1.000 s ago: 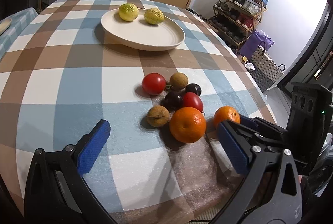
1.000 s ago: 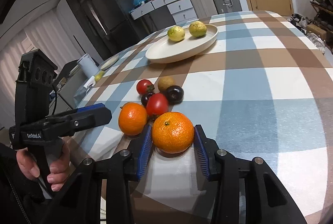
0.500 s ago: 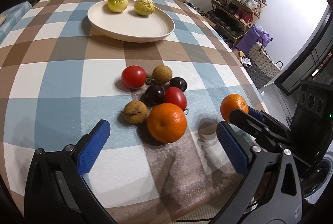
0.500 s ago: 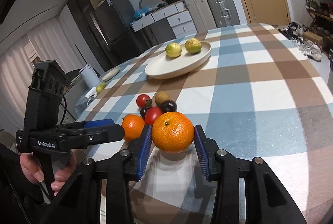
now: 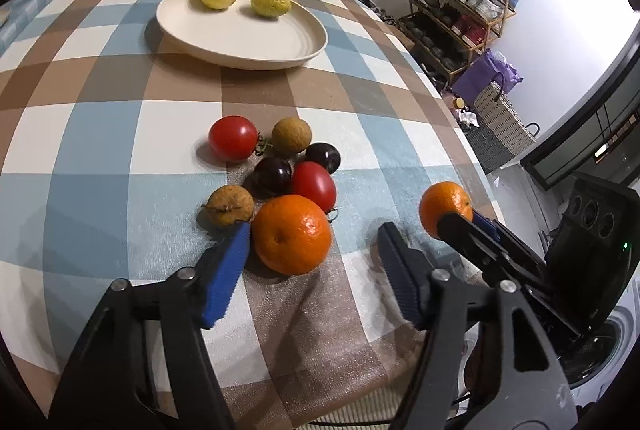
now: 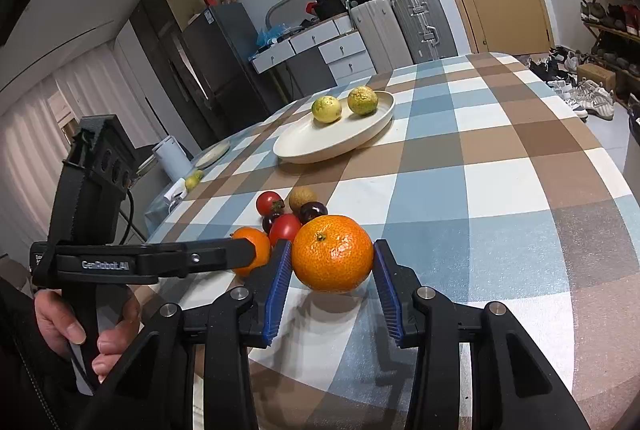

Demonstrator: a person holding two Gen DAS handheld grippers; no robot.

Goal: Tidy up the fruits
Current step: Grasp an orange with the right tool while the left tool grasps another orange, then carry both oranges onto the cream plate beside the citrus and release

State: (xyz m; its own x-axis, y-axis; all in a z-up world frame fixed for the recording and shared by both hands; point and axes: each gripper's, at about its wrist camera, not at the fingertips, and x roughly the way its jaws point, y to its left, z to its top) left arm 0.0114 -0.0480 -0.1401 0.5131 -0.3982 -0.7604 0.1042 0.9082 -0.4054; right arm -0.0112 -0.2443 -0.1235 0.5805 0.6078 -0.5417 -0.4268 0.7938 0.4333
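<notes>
Right gripper — clamped on orange, lifted. Left gripper — jaws apart around second orange. Risk: closing nudges brown fruit, scattering pile.

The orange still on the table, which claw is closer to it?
Left. The left claw is open around the orange on the table. The right claw is off to its right, holding another orange in the air.

Held orange lifted, second orange beside clustered fruits, tablecloth
</notes>
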